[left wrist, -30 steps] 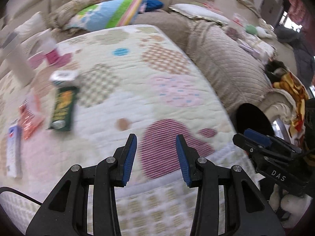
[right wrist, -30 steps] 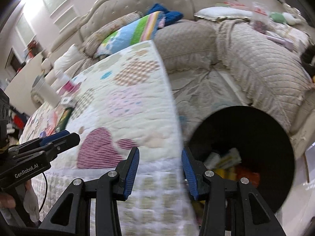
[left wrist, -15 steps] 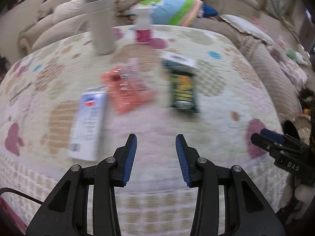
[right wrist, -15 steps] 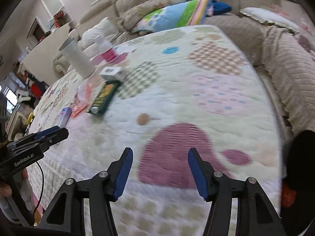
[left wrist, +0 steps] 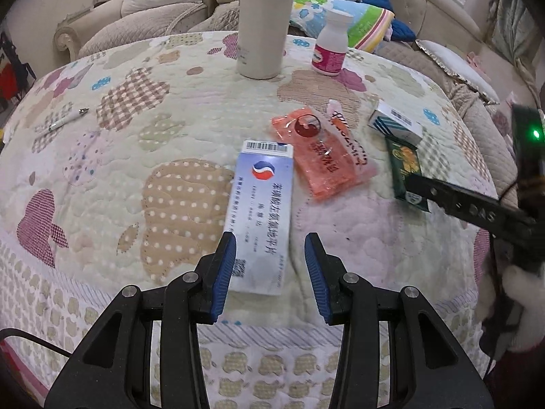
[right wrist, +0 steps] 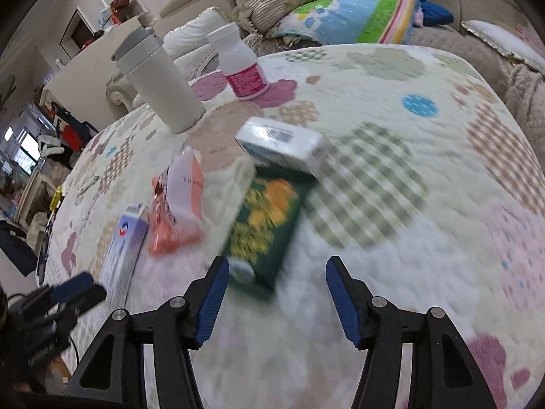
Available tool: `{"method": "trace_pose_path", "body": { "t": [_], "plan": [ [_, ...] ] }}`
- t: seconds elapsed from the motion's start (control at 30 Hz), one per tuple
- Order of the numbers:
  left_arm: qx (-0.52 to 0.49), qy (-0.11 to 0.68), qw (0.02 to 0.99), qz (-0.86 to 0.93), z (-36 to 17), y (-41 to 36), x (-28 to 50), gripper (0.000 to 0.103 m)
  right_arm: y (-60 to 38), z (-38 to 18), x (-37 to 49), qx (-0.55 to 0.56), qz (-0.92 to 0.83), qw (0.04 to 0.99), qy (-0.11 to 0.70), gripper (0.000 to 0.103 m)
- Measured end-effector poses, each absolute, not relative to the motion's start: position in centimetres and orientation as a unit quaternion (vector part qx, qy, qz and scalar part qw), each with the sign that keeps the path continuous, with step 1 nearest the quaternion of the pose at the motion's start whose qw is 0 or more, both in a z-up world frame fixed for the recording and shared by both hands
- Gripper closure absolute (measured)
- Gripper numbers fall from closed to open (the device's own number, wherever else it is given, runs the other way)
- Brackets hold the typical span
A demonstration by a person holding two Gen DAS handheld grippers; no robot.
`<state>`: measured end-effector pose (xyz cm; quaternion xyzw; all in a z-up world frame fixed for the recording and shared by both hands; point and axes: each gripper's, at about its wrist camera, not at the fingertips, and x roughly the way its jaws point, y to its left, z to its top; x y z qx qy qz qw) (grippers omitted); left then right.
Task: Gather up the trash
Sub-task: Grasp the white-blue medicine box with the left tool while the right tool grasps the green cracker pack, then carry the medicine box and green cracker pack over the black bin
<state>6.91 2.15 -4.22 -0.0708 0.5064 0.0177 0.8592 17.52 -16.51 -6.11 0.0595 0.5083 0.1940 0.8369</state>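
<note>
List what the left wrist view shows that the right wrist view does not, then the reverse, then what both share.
Only the left wrist view: the open left gripper framing the near end of the long pale blue cardboard box, and the box's printed face shown sharply.

Only the right wrist view: the open right gripper, whose jaws have just been opening, before the dark green packet, nothing between them.

Both: the orange plastic pouch, white lidded tumbler, and white pill bottle with pink label.

Three flat cartons, a pale blue one (left wrist: pixel 260 218), a green one (left wrist: pixel 407 170), a white one (left wrist: pixel 395 124), one orange packet (left wrist: pixel 323 156), one tumbler (left wrist: pixel 262 24), one pill bottle (left wrist: pixel 332 46), one pen (left wrist: pixel 64 121), two grippers
</note>
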Motion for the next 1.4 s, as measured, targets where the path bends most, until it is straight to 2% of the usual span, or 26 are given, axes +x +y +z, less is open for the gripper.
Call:
{"method": "trace_pose_path", "body": {
  "t": [0.1,0.27,0.3,0.4,0.47,0.83,1.4],
  "plan": [
    [-0.071,0.507,0.859,0.020,-4.6,2.6,7.6,0.058,-15.0,-6.4,18.7,0.040,0.189,0.841,0.506,0.036],
    [-0.078,0.513,0.855,0.019,-5.5,3.2,9.0,0.056,-13.4,-6.6,20.0,-0.002,0.177,0.849,0.498,0.036],
    [-0.078,0.515,0.854,0.018,-5.6,3.1,9.2,0.056,-13.2,-6.6,20.1,-0.008,0.177,0.850,0.495,0.037],
    [-0.074,0.519,0.851,0.014,-6.1,2.8,9.7,0.055,-13.1,-6.7,19.5,-0.046,0.174,0.857,0.483,0.053],
    [-0.069,0.522,0.850,0.011,-6.4,2.5,9.9,0.055,-13.8,-6.6,18.7,-0.045,0.190,0.853,0.484,0.056],
    [-0.086,0.522,0.849,0.021,-6.9,2.9,10.5,0.058,-17.8,-6.7,12.3,-0.037,0.218,0.845,0.488,0.057],
    [-0.043,0.484,0.874,0.006,-3.0,-2.6,4.7,0.058,-20.3,-4.5,7.2,-0.019,0.217,0.859,0.463,0.057]
  ]
}}
